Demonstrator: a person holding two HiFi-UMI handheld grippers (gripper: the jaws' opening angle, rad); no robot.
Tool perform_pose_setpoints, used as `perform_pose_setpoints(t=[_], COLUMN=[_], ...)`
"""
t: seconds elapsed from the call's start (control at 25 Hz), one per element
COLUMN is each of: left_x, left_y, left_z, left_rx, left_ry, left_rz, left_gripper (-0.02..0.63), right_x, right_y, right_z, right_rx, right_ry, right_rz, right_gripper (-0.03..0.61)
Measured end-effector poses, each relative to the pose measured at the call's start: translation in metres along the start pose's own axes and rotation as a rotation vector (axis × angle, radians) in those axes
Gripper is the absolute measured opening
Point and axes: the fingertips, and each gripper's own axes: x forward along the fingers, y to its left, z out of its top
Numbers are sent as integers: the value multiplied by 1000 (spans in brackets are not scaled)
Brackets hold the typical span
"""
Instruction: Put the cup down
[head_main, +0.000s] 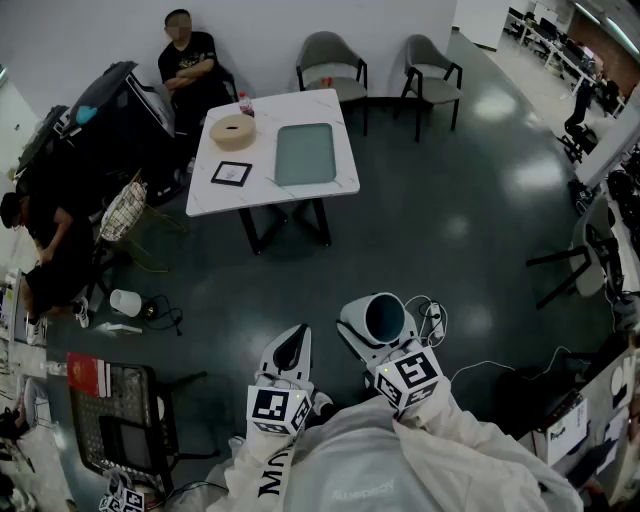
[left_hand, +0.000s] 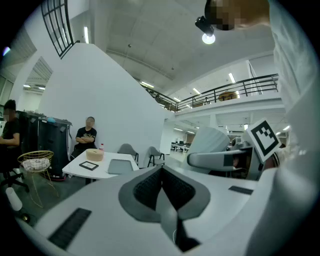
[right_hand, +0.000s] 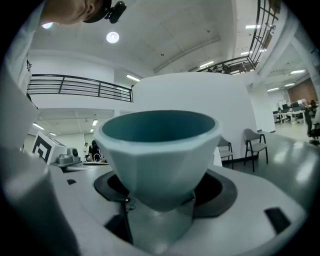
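The cup (head_main: 383, 320) is white outside and teal inside, and it stands upright with its mouth up. My right gripper (head_main: 372, 338) is shut on the cup (right_hand: 159, 152), its jaws pressing the narrow base from both sides, held over the dark floor close to my body. My left gripper (head_main: 291, 352) hangs beside it at the left, jaws shut with nothing between them. In the left gripper view the closed jaws of the left gripper (left_hand: 162, 192) meet in a line, and the cup (left_hand: 212, 142) shows to their right.
A white table (head_main: 262, 160) stands farther ahead, carrying a tape roll (head_main: 232, 131), a framed card (head_main: 231, 173) and a grey tray (head_main: 305, 154). A person (head_main: 188, 65) sits behind it; two chairs (head_main: 332, 62) stand at the wall. Cables (head_main: 432, 318) lie on the floor.
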Motion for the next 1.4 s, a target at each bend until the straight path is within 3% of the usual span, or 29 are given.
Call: perform_pose_setpoints(t=[0.2,0.48,0.6,0.84,1.4], left_x=[33,69,74,83,109], left_y=[-69,-123,-143,-150,-177], left_z=[-9,-1,-3,-4,-14], left_rx=[48,140,181,161,185], left_ry=[31,-5,9,17,36], left_rz=[-2,208,209,232,283], left_gripper=[11,11,11,11,11], right_x=[-49,-95,-101,-104,-127], right_y=[-47,-109,-118,-118,-172], right_z=[3,8,11,13,0], right_rx=[17,-12,-18,-20,72], right_ry=[3,19,13,22,31], right_rz=[-4,56,77,135,163], right_gripper=[357,357,357,357,357])
